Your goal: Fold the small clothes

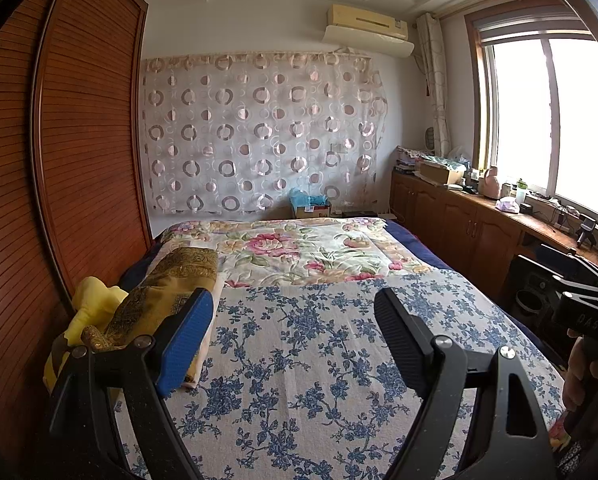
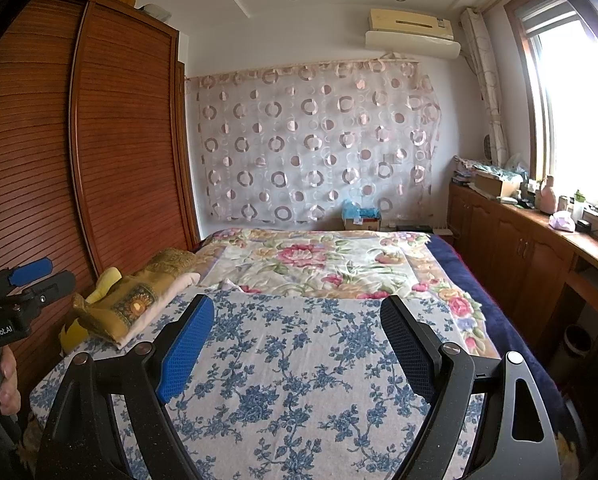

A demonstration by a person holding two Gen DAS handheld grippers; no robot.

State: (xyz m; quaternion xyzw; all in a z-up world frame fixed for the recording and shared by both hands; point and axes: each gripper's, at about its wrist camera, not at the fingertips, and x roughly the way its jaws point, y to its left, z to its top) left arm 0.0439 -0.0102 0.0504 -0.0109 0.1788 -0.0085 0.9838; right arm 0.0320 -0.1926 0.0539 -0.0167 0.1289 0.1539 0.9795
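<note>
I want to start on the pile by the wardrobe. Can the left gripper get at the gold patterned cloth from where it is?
Probably yes. The left gripper is open and empty, and the gold patterned cloth lies on top of the pile just beyond its blue finger, with nothing between them.

A bed (image 1: 419, 236) is carrying everything here. A white cloth with blue flowers (image 1: 299, 360) is lying spread over its near part. Beyond this cloth, a quilt with pink flowers (image 1: 299, 248) is covering the far part, its near edge touching the cloth's far edge. Left of the cloth, by the bed's left edge, a folded gold patterned fabric (image 1: 167, 284) is resting on a pale folded piece (image 2: 163, 300), and a yellow garment (image 1: 93, 300) is lying bunched just beyond that stack, farther left. A dark blue sheet (image 2: 495, 312) is showing along the bed's right side.
</note>
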